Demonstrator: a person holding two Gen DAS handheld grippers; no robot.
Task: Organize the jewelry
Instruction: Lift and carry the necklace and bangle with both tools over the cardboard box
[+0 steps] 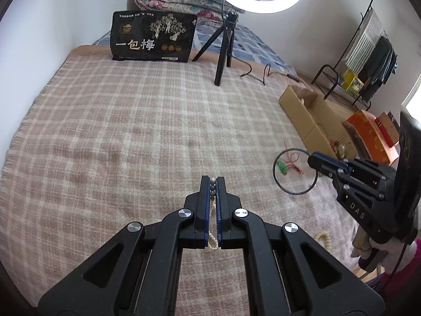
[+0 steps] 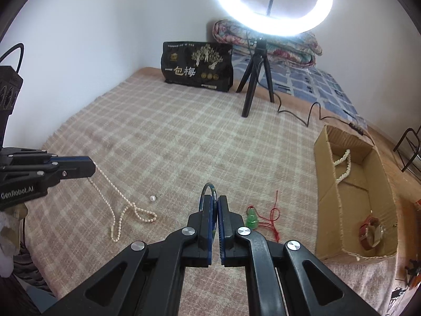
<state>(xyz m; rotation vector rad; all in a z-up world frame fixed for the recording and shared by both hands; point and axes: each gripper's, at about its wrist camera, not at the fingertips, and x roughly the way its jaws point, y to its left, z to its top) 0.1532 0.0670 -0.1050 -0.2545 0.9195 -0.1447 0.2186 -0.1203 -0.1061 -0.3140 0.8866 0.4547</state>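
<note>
Left wrist view: the left hand-held gripper (image 1: 213, 181) is clamped on a pearl necklace (image 1: 212, 242), a few darker beads showing between its blue pads and the pale strand hanging below. In the right wrist view the same necklace (image 2: 123, 205) runs from that gripper (image 2: 90, 168) down to the checked blanket (image 2: 171, 137) on the bed, where its free end lies in a loose loop; a single loose pearl (image 2: 152, 198) rests just to the right of the loop. The right hand-held gripper (image 2: 215, 200) is closed on a thin dark bangle (image 2: 208, 189), which stands up between its pads; from the left wrist view the bangle (image 1: 294, 171) appears as a full ring gripped at its right edge by the right gripper (image 1: 311, 159). A green gourd pendant (image 2: 252, 218) on a red cord (image 2: 273, 216) lies on the blanket just right of the bangle. Farther right sits an open cardboard box (image 2: 329, 197) with compartments: a second pearl strand (image 2: 343, 166) in the far one, a brown-strapped watch (image 2: 371, 233) in the near one. At the far end stand a black printed bag (image 2: 197, 67), a tripod (image 2: 256, 79) with a lit ring light (image 2: 273, 2), and a folded quilt (image 2: 289, 44).
</note>
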